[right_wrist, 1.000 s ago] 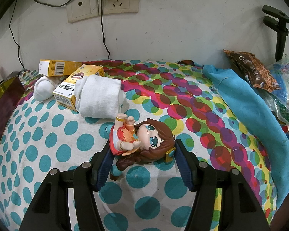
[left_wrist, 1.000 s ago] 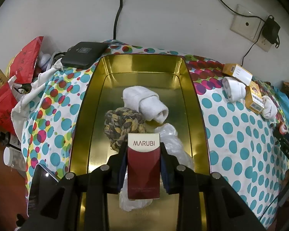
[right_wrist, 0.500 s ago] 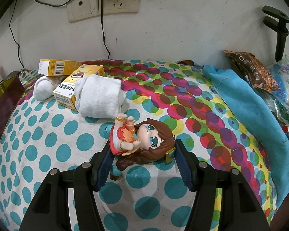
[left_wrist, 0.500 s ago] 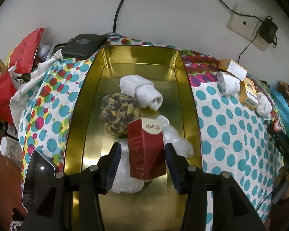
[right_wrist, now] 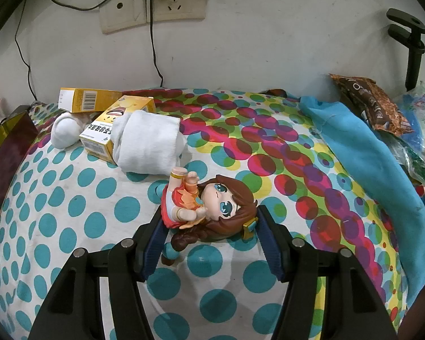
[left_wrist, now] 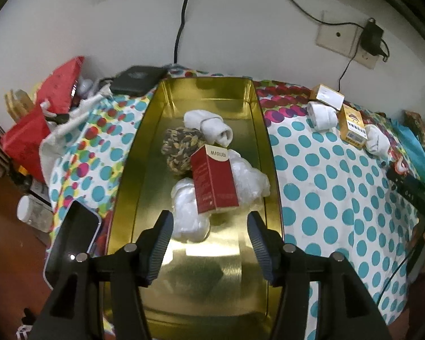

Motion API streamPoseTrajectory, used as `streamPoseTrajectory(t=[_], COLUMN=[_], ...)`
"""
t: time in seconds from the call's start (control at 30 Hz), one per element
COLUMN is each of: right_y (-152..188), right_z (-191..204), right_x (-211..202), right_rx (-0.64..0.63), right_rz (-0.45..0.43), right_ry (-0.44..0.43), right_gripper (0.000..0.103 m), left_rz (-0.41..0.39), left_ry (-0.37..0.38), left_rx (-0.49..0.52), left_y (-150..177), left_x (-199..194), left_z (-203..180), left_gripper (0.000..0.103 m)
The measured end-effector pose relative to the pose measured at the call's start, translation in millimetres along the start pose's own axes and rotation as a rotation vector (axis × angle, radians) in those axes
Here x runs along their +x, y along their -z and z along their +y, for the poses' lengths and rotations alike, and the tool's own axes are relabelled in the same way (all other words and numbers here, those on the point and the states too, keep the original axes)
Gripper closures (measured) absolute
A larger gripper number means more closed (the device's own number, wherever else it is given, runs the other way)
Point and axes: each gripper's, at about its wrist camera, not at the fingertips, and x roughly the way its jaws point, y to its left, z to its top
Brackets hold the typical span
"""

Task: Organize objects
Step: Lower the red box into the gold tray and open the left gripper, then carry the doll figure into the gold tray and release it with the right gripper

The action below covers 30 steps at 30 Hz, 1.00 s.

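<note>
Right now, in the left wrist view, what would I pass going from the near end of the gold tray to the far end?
Left tongs, open → white plastic bag → red MARUBI box lying on the bag → brown patterned rolled cloth → white rolled towel → far wall of the gold tray.

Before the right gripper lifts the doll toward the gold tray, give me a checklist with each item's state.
1. Left gripper open, apart from the red Marubi box: ok.
2. Box inside the gold tray, tilted on the white plastic bag: ok.
3. Right gripper fingers bracketing the doll: ok.
4. Grip firm on doll: cannot tell.
5. Bare tray floor near the left gripper: ok.
6. White rolled sock apart from the doll: ok.
</note>
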Motion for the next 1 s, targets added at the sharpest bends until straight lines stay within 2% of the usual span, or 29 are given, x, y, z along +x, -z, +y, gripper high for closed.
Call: streamPoseTrajectory(t=[0.27, 0.47, 0.7, 0.77, 1.0], right_y=[-3, -3, -7, -8, -7], right_z=[-2, -21, -11, 0, -12], right_x=[-2, -5, -6, -7, -17], right_rx=[-0.015, -0.018, -0.020, -0.017, -0.029], right_rz=[-0.004, 0.001, -0.001, -0.002, -0.028], right_ry=[0.003, 0.017, 0.017, 0.022, 0.038], right_gripper=[0.045, 0.045, 0.045, 0.045, 0.045], left_rz=[-0.024, -0.056, -0.097, -0.101, -0.108], left_ry=[0.013, -0.046, -0.081, -0.074, -0.055], left_rx=[-0.013, 0.005, 0.016, 0.002, -0.027], left_y=[21, 36, 49, 53, 63], left_x=[-17, -26, -40, -43, -48], left_z=[-2, 2, 15, 21, 39], left_gripper=[0.047, 0.047, 0.047, 0.047, 0.047])
